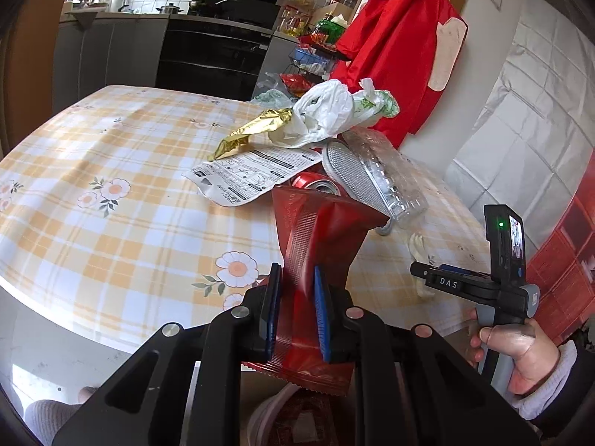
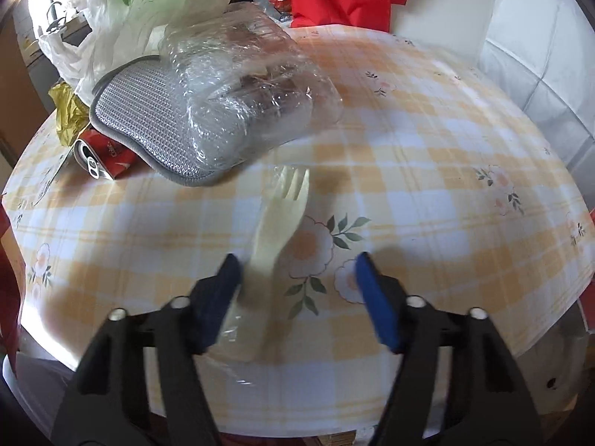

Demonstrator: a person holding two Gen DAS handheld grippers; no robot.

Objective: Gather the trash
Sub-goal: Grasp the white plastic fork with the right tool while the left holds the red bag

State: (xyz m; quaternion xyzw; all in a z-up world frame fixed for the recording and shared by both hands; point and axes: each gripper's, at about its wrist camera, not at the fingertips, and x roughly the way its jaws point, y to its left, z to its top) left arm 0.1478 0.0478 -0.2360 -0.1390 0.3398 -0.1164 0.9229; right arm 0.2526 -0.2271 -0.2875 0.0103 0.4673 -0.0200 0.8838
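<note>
My left gripper (image 1: 296,278) is shut on a red foil wrapper (image 1: 319,245), held above a round bin (image 1: 297,416) at the table's near edge. On the checked tablecloth (image 2: 427,148) lies a cream plastic fork (image 2: 279,223) in clear film, tines pointing away. My right gripper (image 2: 297,271) hovers over the fork's handle with its jaws apart; the handle lies next to the left pad (image 2: 219,290), and the pads do not press on it. A red can (image 2: 100,160), a clear plastic tray (image 2: 253,100) and a grey mesh pad (image 2: 156,126) lie behind the fork.
A white and green plastic bag (image 1: 334,111), a gold foil wrapper (image 1: 249,133) and a printed pouch (image 1: 253,174) are piled mid-table. A red garment (image 1: 401,44) hangs at the far side. The hand holding the right gripper (image 1: 517,349) is at the table's right corner.
</note>
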